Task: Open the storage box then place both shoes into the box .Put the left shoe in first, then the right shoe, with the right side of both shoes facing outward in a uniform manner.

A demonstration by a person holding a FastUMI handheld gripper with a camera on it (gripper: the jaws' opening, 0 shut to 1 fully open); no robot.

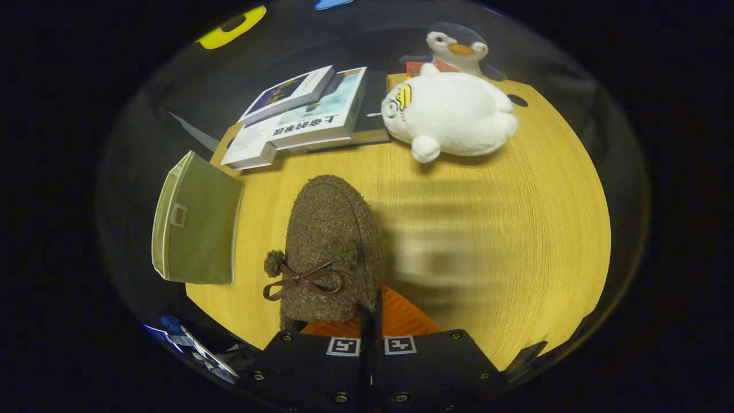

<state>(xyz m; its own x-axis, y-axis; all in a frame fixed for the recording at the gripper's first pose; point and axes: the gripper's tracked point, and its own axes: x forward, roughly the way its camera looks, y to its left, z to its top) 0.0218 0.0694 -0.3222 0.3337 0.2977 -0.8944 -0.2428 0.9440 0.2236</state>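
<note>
A brown fuzzy shoe (332, 246) with a thin bow and a pom-pom hangs just ahead of my fingers, toe pointing away, above the wooden table (504, 229). My gripper (370, 321) is shut on the shoe's heel edge, the two fingers nearly touching. I cannot tell whether it is the left or the right shoe. To the left of the shoe, at the table's left edge, stands the olive-green fabric storage box (198, 221). One flat face with a small tag is turned toward me, and its inside is hidden.
A stack of books (304, 115) lies at the far left of the table. A white plush seal (456, 112) lies beyond the shoe to the right, with a penguin plush (459, 49) behind it. Bare tabletop spreads to the right of the shoe.
</note>
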